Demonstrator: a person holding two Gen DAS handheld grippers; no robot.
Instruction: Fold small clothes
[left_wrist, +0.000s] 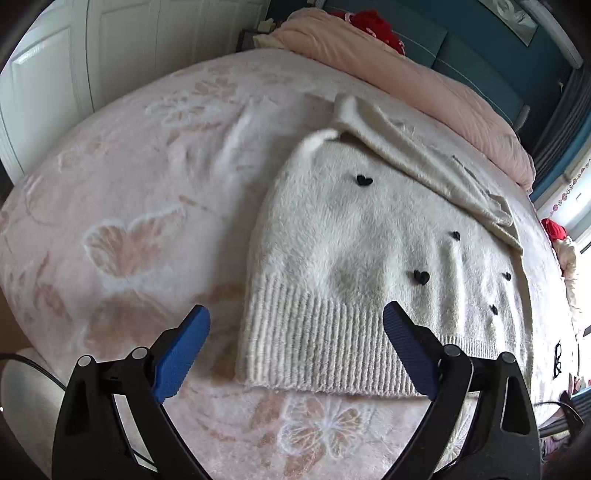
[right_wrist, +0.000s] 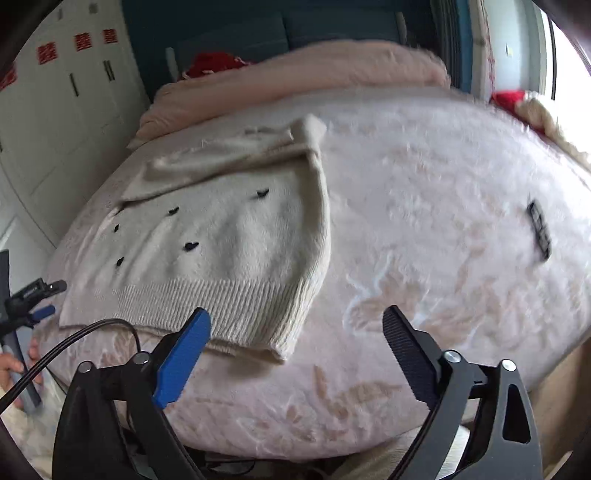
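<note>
Both grippers, left & right, spread apart w/ nothing held; sweater flat on blanket; remote nearby.

Pink butterfly blanket w/ black remote, folded pink duvet behind

Fluffy cream knitted sweater with small black hearts lying flat on bed, ribbed hem facing camera, both sleeves lying folded across upper part.

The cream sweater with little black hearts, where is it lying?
The sweater lies flat on the pink butterfly blanket, ahead of both open grippers, ribbed hem nearest them.
</note>
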